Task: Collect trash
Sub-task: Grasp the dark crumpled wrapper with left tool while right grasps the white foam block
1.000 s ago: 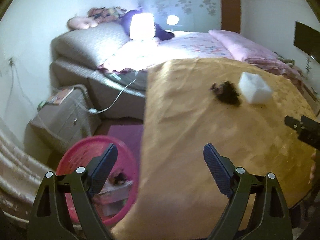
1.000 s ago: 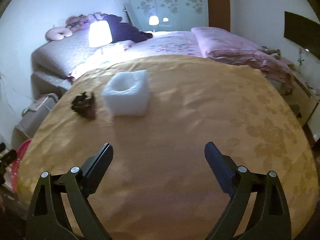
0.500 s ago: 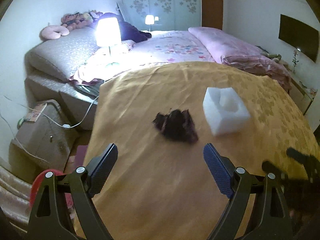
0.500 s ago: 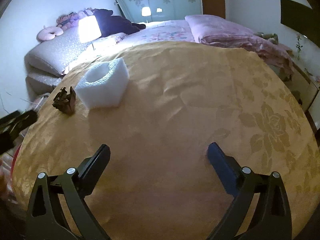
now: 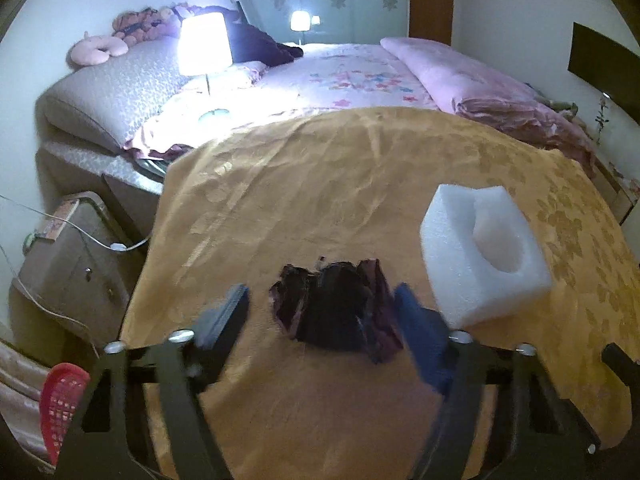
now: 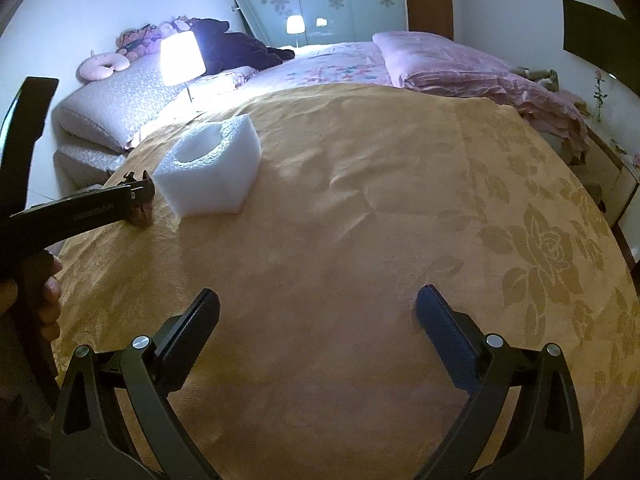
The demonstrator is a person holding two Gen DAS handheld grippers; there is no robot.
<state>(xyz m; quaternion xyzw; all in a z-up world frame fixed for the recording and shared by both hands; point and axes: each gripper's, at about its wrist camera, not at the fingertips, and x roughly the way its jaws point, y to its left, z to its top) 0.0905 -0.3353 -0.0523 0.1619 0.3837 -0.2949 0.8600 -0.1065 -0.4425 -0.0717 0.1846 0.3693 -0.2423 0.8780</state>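
Trash on the yellow floral tablecloth (image 5: pixel 328 184) comes in two pieces: a dark crumpled wrapper (image 5: pixel 338 310) and a white foam block (image 5: pixel 482 254) with a hollow in its top. Taking the foam block as the landmark, the wrapper lies just beside it on the side toward the lit lamp (image 5: pixel 204 44) and the bed (image 5: pixel 348 72), close but apart from it in the left wrist view. The left gripper (image 5: pixel 322 312) straddles the wrapper; its jaws have just been closing, the wrapper sits between them, the right-hand finger looks to be at the wrapper's edge, and a strip of cloth still shows between the wrapper and the other finger, so no firm grip is evident. In the right wrist view the same gripper reaches in from the edge of the frame to the wrapper beside the foam block, with the person's hand (image 6: pixel 40 280) around its handle. The right gripper (image 6: pixel 318 316) hangs over bare cloth, well apart from the foam block, jaws spread wide and empty. A red basket (image 5: pixel 62 400) sits low beyond the cloth's edge, far from the foam block.
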